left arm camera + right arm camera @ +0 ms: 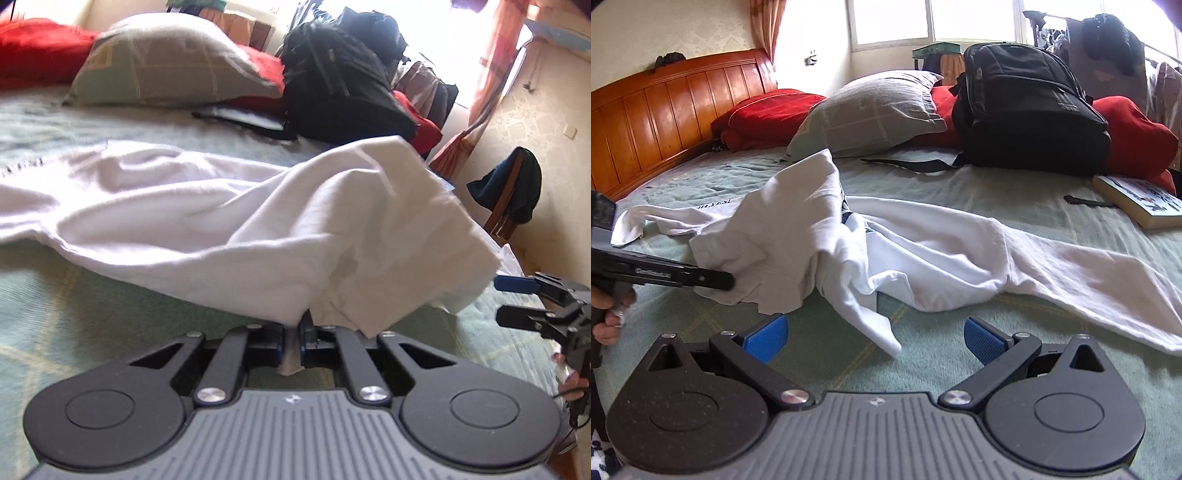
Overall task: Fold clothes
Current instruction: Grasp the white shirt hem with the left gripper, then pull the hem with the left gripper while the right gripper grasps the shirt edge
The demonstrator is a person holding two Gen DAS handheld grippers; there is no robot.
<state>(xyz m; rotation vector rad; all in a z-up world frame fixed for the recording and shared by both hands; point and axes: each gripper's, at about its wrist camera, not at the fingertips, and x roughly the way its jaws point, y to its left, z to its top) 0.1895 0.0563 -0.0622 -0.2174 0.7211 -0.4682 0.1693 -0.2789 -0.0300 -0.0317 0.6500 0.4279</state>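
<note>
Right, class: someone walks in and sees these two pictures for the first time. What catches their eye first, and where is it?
First, the crumpled white cotton garment sprawled across the pale green bedspread, one edge pinched and lifted by the left tongs. Next, the bulky black fabric backpack at the far side of the bed, leaning on red cushions beside a grey checked pillow. The right tongs hang open with blue pads, near the cloth.

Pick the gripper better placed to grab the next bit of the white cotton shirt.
Right. The right gripper is open and empty, with the white cotton shirt lying just ahead on the green bedspread. The left gripper is already shut on a raised shirt edge.
</note>
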